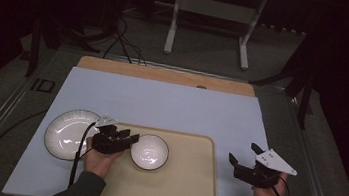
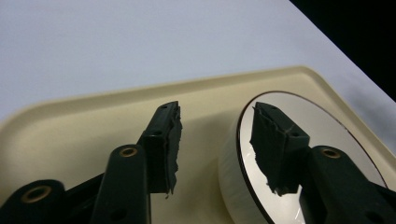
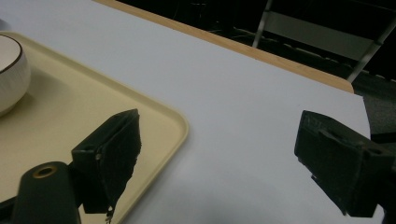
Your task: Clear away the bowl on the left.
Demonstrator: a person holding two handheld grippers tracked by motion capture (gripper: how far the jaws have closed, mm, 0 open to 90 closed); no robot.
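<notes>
Low in the high view, left of centre, we hold the left gripper [image 1: 130,137] at the white bowl [image 1: 149,151], which sits on the cream tray [image 1: 187,180]. Its jaws are parted and straddle the bowl's rim without pressing. At lower right, our right gripper [image 1: 242,154] hangs with jaws spread wide, holding nothing.

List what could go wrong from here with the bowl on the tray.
1. The left gripper straddles the rim of the bowl with its jaws open; pulling away sideways may catch the rim and tip the bowl.
2. The plate lies close beside the left hand, which could nudge it.
</notes>
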